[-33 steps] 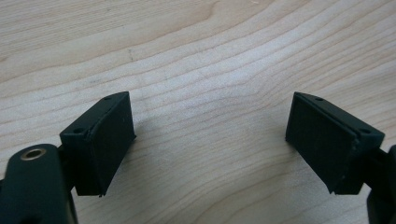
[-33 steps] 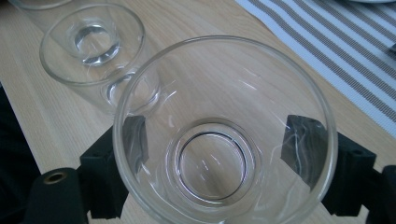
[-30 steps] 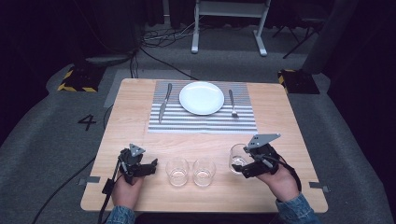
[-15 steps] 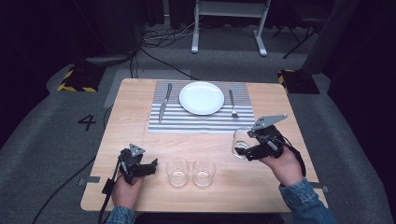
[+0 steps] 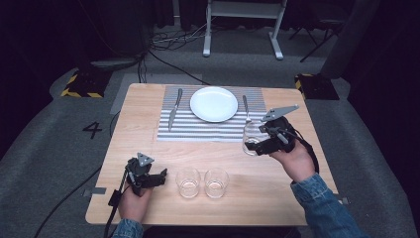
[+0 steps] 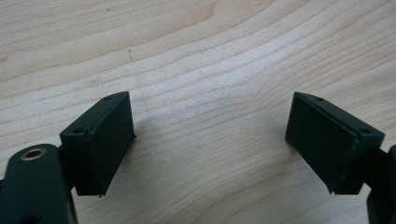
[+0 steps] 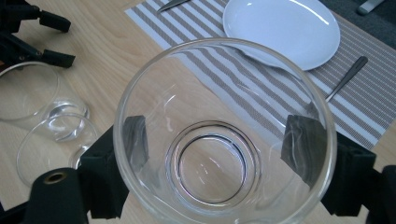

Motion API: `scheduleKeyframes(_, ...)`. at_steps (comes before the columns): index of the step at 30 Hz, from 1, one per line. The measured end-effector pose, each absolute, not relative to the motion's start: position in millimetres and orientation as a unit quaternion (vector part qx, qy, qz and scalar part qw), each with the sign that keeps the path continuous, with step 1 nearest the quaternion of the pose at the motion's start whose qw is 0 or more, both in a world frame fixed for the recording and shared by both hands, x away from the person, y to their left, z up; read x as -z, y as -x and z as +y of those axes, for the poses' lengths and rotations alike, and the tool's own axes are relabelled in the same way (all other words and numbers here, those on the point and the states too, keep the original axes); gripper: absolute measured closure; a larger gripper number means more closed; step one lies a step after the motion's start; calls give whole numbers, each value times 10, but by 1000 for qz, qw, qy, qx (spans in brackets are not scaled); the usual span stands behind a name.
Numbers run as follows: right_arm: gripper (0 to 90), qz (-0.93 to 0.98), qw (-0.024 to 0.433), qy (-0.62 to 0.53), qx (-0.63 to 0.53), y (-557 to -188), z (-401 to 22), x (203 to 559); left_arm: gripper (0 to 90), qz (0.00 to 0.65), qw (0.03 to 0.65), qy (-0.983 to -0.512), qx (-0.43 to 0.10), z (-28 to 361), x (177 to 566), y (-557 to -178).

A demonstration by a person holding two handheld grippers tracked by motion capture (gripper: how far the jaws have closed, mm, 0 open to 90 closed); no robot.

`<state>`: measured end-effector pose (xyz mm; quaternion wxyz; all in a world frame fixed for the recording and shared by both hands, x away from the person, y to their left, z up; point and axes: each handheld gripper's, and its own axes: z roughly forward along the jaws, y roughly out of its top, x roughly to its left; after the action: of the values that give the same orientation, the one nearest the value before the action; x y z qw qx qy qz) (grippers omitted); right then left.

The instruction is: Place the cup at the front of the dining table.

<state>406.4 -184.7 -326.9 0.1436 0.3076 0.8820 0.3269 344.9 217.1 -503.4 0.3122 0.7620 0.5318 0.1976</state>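
Pale wooden desk [image 5: 148, 148] in a dark room, clear glass [image 5: 251, 139] lifted just off the striped placemat's [image 5: 208, 130] near right corner, right gripper [image 5: 257, 147] clamped on it, left gripper [image 5: 159, 177] jaws apart, over bare wood left of two glasses [image 5: 202, 181].

2 glasses [image 5: 202, 181] block near edge; table [image 5: 143, 124] left bare.

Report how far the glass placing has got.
Done: plate, knife and fork lie on the striped mat. In hand: the right gripper holds one glass near the mat's right corner. Left: two glasses wait near the front edge, and the left gripper is open.
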Motion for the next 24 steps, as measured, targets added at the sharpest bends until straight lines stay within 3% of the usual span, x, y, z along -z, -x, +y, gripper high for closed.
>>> scheduleKeyframes(24,202,871,165,-322,-331,-4712,-1326,2984,156,531,312,-762,-198,2172,5035,-3448)
